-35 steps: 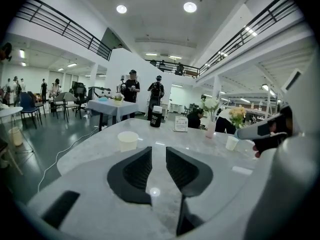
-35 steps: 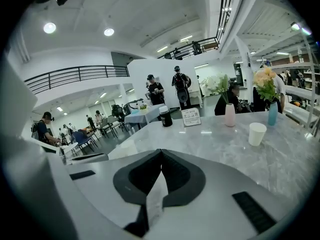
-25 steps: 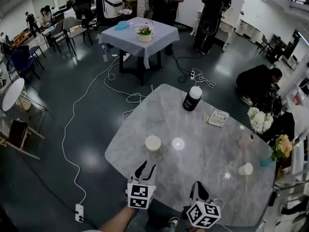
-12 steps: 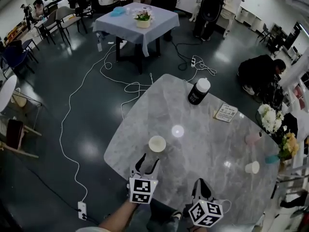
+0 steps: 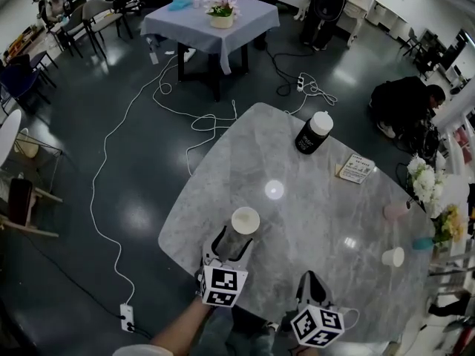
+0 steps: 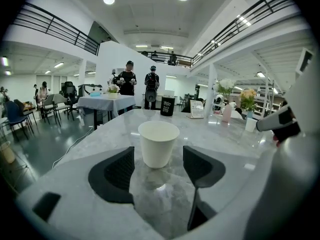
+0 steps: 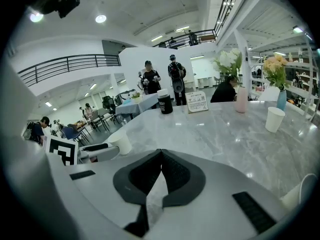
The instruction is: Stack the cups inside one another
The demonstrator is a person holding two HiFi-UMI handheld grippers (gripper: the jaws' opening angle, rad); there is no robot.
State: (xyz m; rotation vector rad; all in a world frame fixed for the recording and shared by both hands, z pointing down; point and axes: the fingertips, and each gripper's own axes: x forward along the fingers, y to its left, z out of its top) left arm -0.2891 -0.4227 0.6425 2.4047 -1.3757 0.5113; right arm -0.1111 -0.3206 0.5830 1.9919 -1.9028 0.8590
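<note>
Grey marble table (image 5: 319,199), left gripper (image 6: 158,159) jaws just opening, white cup (image 6: 158,141) between them untouched, right gripper (image 7: 160,154) closed, empty

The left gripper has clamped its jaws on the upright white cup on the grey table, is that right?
No. The jaws of the left gripper, which have just been opening, stand apart and do not touch the upright white cup on the grey table; the left gripper view shows gaps on both sides.

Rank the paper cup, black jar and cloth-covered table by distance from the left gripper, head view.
1. Paper cup, between the left gripper fingers, which have just been opening.
2. Black jar, marble table far side.
3. Cloth-covered table, far beyond.
</note>
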